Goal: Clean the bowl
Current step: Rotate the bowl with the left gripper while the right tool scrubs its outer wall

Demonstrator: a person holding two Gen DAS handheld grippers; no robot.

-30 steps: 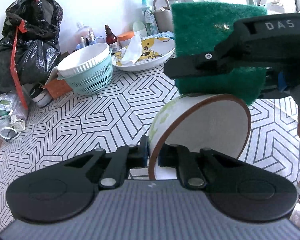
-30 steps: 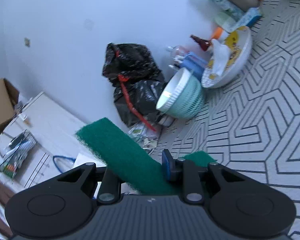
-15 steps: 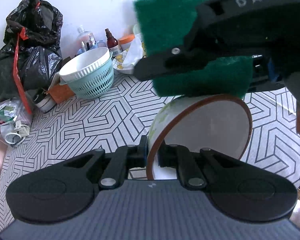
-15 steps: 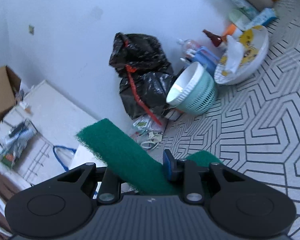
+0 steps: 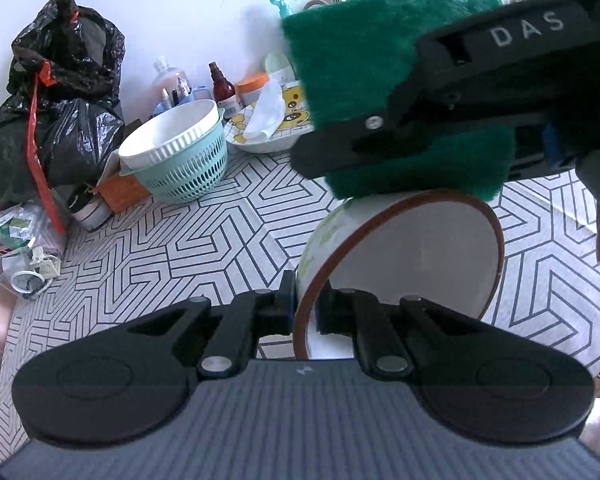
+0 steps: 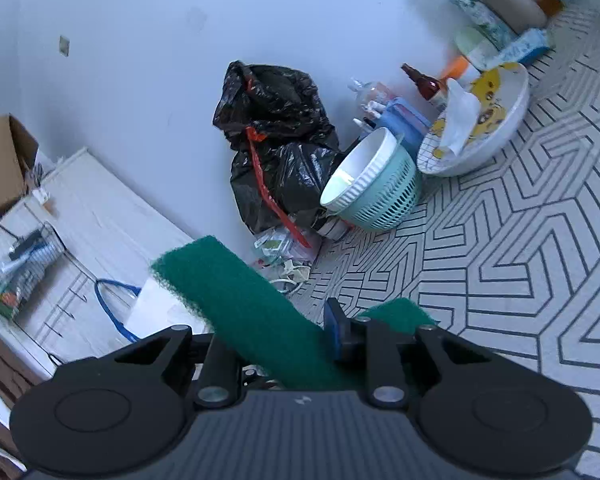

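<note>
Patterned tabletop behind left hand-held gripper pinching half-hidden bowl; right hand-held gripper clamping sponge.

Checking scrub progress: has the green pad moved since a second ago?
Yes. The pad swung left, then back right above the bowl, ending closer and higher.

Glossy bowl, rough pad

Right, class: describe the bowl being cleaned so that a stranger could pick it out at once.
Start at the patterned tablecloth. Just above it, nearest the camera, the left gripper has its jaws clamped on the rim of a tilted bowl, with the green pad right above it. Unlike the cartoon bowl and the white bowl in the basket, it has a brown rim.
</note>
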